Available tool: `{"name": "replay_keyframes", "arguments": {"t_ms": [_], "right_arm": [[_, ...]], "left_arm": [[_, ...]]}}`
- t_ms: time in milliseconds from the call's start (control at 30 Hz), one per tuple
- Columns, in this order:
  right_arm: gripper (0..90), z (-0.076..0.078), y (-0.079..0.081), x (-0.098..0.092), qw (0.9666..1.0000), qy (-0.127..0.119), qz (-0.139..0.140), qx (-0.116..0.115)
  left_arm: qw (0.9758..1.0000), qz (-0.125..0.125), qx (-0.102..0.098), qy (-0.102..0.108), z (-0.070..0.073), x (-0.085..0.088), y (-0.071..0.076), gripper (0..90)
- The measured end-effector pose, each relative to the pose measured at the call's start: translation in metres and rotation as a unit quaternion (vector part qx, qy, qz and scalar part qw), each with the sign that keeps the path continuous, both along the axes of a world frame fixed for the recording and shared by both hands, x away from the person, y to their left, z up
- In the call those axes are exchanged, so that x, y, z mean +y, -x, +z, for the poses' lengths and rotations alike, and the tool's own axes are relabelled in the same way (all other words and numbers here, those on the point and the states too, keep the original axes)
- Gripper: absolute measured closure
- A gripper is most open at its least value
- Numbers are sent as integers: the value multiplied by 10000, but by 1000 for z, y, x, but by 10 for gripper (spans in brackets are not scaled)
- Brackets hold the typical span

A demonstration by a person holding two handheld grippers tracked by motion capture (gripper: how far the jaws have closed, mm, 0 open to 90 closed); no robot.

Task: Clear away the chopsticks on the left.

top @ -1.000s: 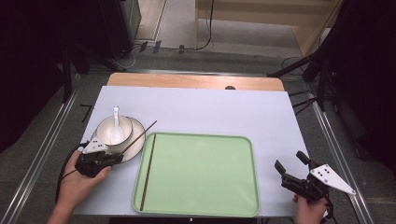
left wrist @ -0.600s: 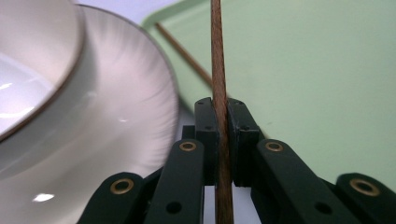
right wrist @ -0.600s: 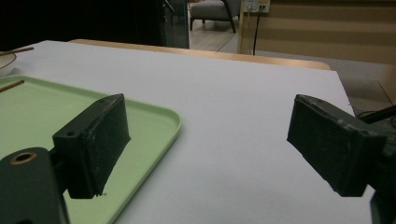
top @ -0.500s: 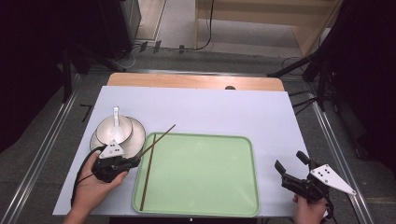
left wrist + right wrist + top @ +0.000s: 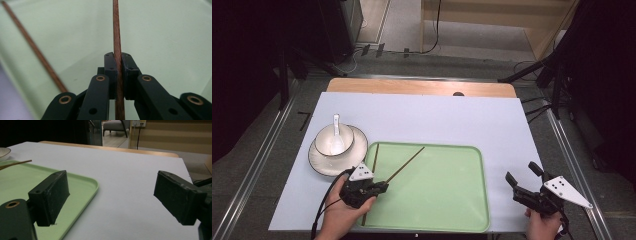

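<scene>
1. Chopstick (image 5: 404,164) clamped between the closed jaws of the left gripper (image 5: 382,187), slanting over the near-left part of the green tray (image 5: 447,200).
2. Right gripper (image 5: 523,179) near the tabletop's near-right corner, jaws wide apart, holding nothing.
3. Second chopstick (image 5: 374,162) lying along the tray's left edge.
4. Farther left, bowl (image 5: 329,142) with spoon (image 5: 336,134) on a saucer (image 5: 319,162).

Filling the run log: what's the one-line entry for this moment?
left tool: shut on chopstick over tray | second chopstick: on tray | right tool: open
</scene>
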State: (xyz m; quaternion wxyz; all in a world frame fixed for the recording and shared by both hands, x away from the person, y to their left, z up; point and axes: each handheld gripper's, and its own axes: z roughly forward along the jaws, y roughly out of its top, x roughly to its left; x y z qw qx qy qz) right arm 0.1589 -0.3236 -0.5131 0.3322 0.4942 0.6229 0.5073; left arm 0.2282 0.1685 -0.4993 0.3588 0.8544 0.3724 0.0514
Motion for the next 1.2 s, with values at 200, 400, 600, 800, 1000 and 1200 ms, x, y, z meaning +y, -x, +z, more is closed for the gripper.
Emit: {"name": "replay_keyframes", "arguments": {"t_ms": [200,400,600,800,1000,1200], "right_arm": [[126,1,1,0,10000,7,-2,-12],[126,1,1,2,10000,16,11,-27],[126,1,1,1,10000,13,7,-30],[127,1,1,1,10000,8,-1,-20],[127,1,1,2,10000,30,10,-21],[127,1,2,2,10000,16,0,-23]], "left_arm": [[9999,-31,128,50,-10,-19,11,852],[9999,62,103,-95,-16,-30,20,852],[9996,203,153,-87,-18,-31,22,852],[9996,209,85,-181,-18,-33,24,845],[9997,163,102,-172,-18,-33,24,810],[9998,134,80,-152,-16,-31,20,708]]}}
